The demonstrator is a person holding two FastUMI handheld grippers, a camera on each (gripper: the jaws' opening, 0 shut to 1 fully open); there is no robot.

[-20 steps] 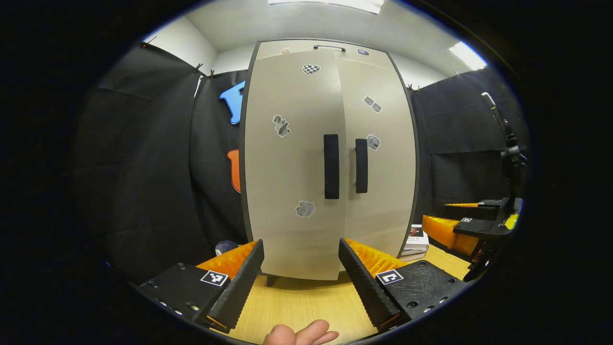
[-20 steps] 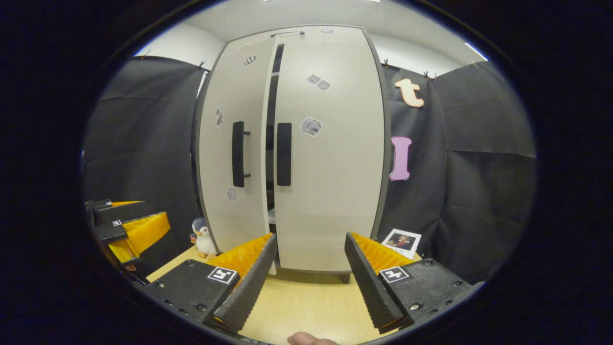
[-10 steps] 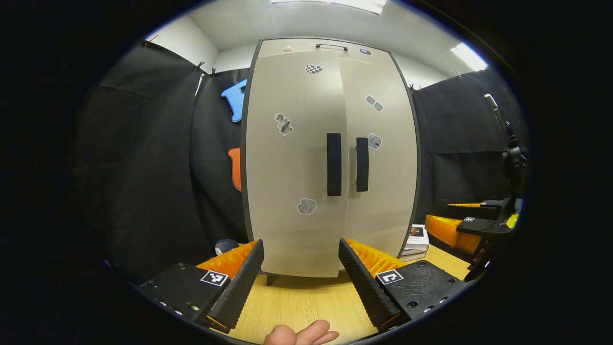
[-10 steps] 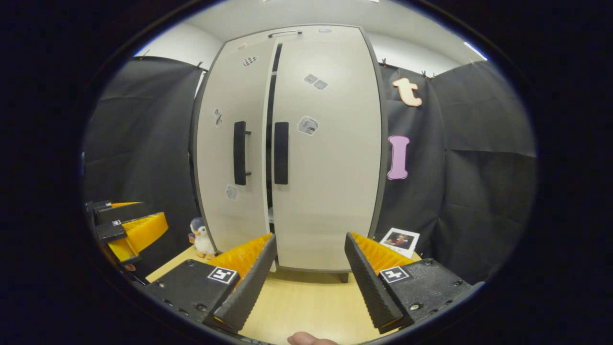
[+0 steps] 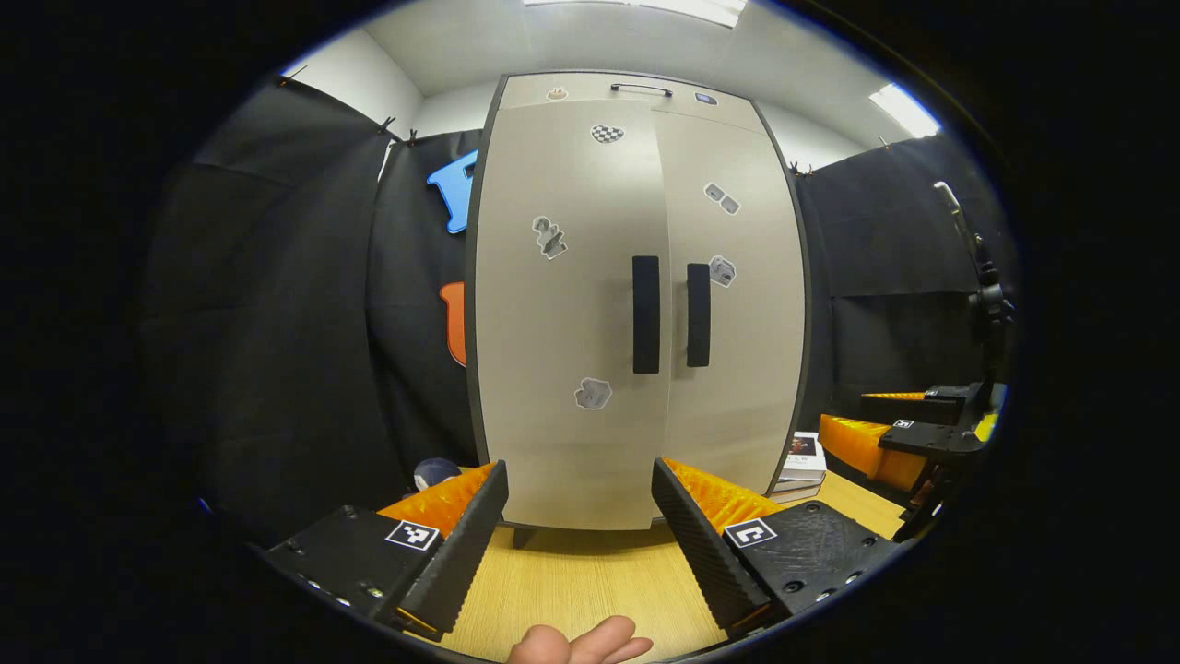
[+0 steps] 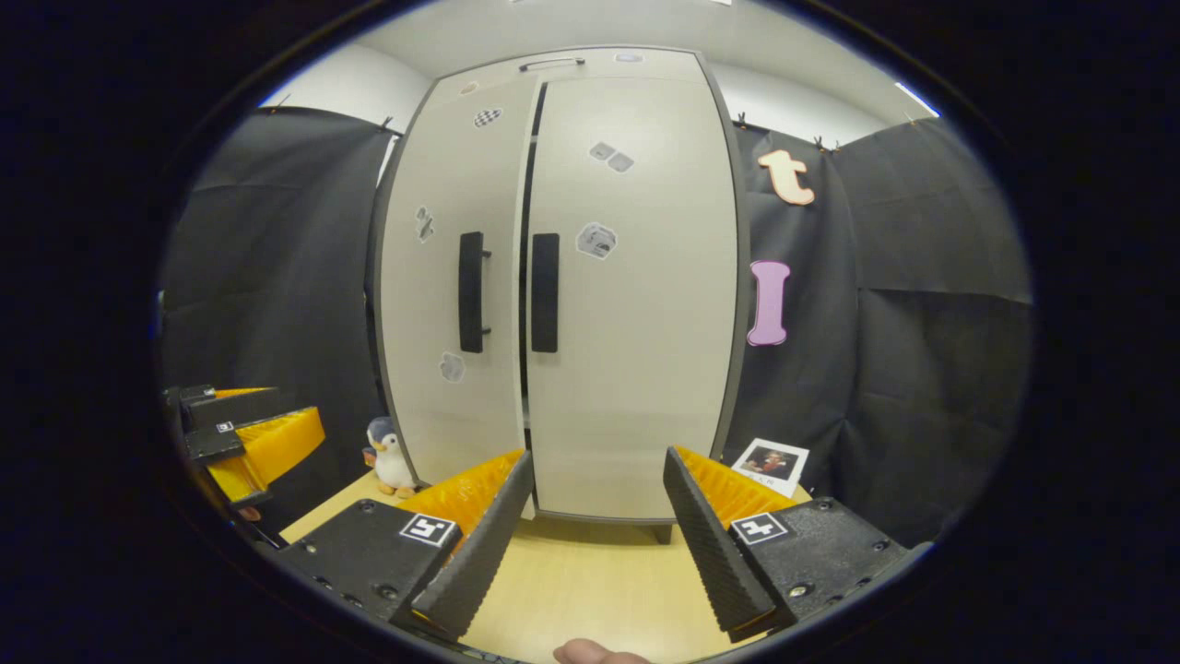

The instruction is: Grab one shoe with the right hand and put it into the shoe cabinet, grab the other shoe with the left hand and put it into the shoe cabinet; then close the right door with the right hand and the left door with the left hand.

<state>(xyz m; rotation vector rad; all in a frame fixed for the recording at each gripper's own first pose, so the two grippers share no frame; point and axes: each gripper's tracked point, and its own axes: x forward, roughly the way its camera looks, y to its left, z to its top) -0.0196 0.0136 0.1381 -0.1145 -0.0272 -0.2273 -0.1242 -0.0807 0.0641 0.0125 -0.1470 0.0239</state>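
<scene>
Left door (image 6: 452, 277) is swinging nearer shut than a second ago, a thin dark seam remaining beside right door (image 6: 636, 277); left hand-held gripper (image 5: 579, 516) and right hand-held gripper (image 6: 597, 512) are hanging back, jaws apart, empty; shoes presumably inside shoe cabinet (image 5: 590, 88); push flat near the handle until flush

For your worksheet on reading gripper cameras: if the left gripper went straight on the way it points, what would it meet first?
Most likely the left door of the shoe cabinet. The left gripper, jaws open, points at the door's lower part over bare table; depth is unclear.
</scene>
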